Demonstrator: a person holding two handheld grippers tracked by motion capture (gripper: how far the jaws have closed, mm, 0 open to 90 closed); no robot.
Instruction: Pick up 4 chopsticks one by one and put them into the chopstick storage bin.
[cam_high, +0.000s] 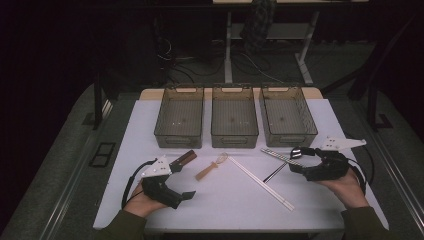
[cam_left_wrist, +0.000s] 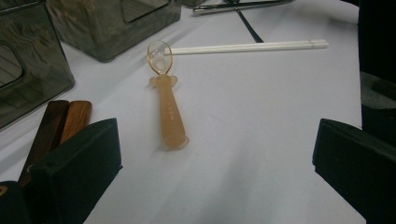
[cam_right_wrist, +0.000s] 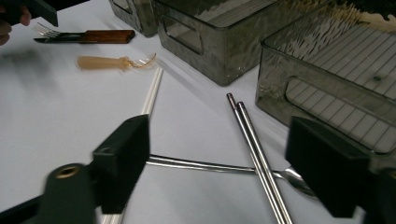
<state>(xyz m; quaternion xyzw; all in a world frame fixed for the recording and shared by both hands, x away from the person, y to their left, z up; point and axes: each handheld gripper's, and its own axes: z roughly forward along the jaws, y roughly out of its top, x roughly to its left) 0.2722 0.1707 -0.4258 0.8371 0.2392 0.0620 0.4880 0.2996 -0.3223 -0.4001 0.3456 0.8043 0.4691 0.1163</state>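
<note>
My right gripper is open at the right of the white mat, low over a pair of metal chopsticks that cross a metal spoon. Both lie between its jaws, and neither pad touches them. At the left, my left gripper stands open with nothing between its jaws. An amber plastic spoon lies just ahead of it. Wooden-handled cutlery rests beside its left jaw. White chopsticks lie diagonally across the middle.
Three smoky see-through bins stand in a row at the back of the mat: left, middle and right. The white mat covers the table. Table legs and cables show on the dark floor beyond.
</note>
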